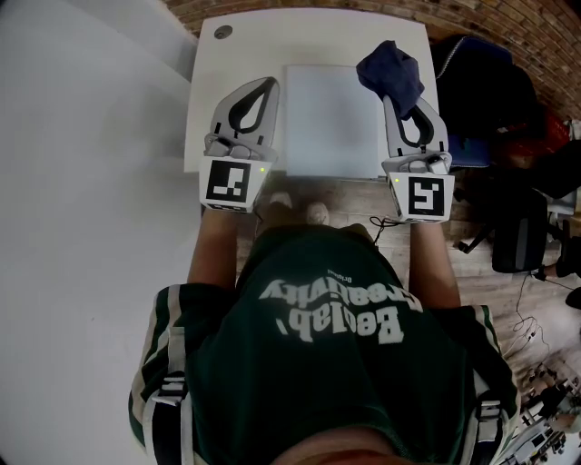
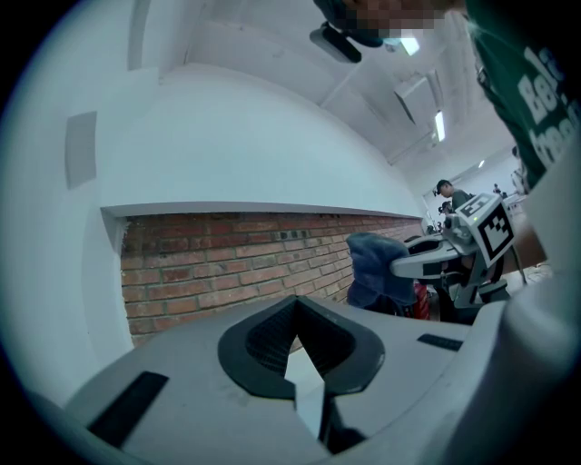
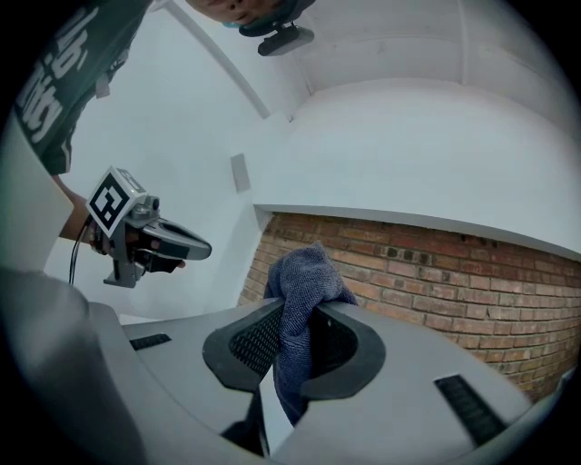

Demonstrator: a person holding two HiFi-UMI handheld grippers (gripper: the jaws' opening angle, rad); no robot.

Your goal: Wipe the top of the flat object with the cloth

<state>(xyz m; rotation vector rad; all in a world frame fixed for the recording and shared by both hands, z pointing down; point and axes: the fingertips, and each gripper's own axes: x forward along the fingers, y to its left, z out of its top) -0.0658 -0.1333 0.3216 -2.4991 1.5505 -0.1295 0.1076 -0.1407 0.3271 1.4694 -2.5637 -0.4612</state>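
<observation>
A flat white square panel (image 1: 331, 118) lies in the middle of a small white table (image 1: 218, 118). My right gripper (image 1: 400, 98) hovers over the panel's right edge, shut on a dark blue cloth (image 1: 392, 71) that bunches up past its tips. In the right gripper view the cloth (image 3: 304, 291) hangs pinched between the jaws of that gripper (image 3: 289, 350). My left gripper (image 1: 266, 87) is held over the panel's left edge, jaws together with nothing in them. The left gripper view shows its shut jaws (image 2: 296, 350) and, off to the right, the cloth (image 2: 372, 268).
A round grommet (image 1: 223, 32) sits in the table's far left corner. Behind the table runs a brick wall (image 1: 508, 27). Dark bags (image 1: 481, 82) and an office chair (image 1: 522, 241) crowd the right side. The person's feet (image 1: 300, 211) stand at the table's near edge.
</observation>
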